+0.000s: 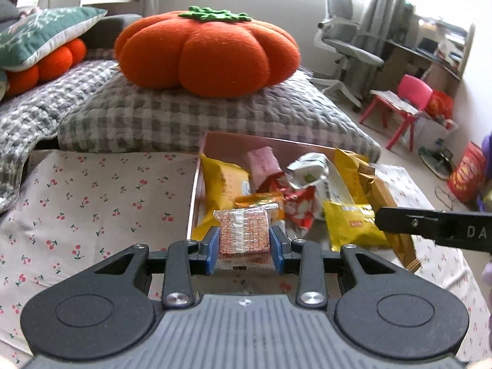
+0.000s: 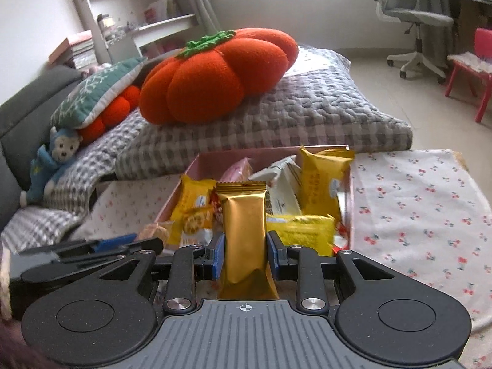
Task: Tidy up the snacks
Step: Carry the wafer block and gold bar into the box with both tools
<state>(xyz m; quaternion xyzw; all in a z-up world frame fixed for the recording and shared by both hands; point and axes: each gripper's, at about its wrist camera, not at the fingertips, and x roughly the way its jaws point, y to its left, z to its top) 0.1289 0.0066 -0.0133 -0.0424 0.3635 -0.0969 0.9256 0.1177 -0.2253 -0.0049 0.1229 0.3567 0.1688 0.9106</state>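
Note:
My left gripper (image 1: 245,241) is shut on a clear-wrapped red speckled snack (image 1: 244,230), held just in front of a pink box (image 1: 246,141) full of snack packets. My right gripper (image 2: 245,250) is shut on a gold foil bar (image 2: 244,221), held upright at the box's near edge (image 2: 196,166). The box holds yellow packets (image 1: 353,224) (image 2: 323,178), a white packet (image 1: 310,169), a pink one (image 1: 263,163) and red-and-white ones. The right gripper's arm (image 1: 430,224) shows in the left wrist view; the left gripper (image 2: 92,252) shows at the left of the right wrist view.
The box stands on a cherry-print cloth (image 1: 92,203) (image 2: 430,203). Behind it lie a checked grey blanket (image 1: 184,113) and an orange pumpkin cushion (image 1: 209,52) (image 2: 215,77). A blue plush toy (image 2: 55,163), an office chair (image 1: 347,43) and a pink chair (image 1: 406,101) stand farther off.

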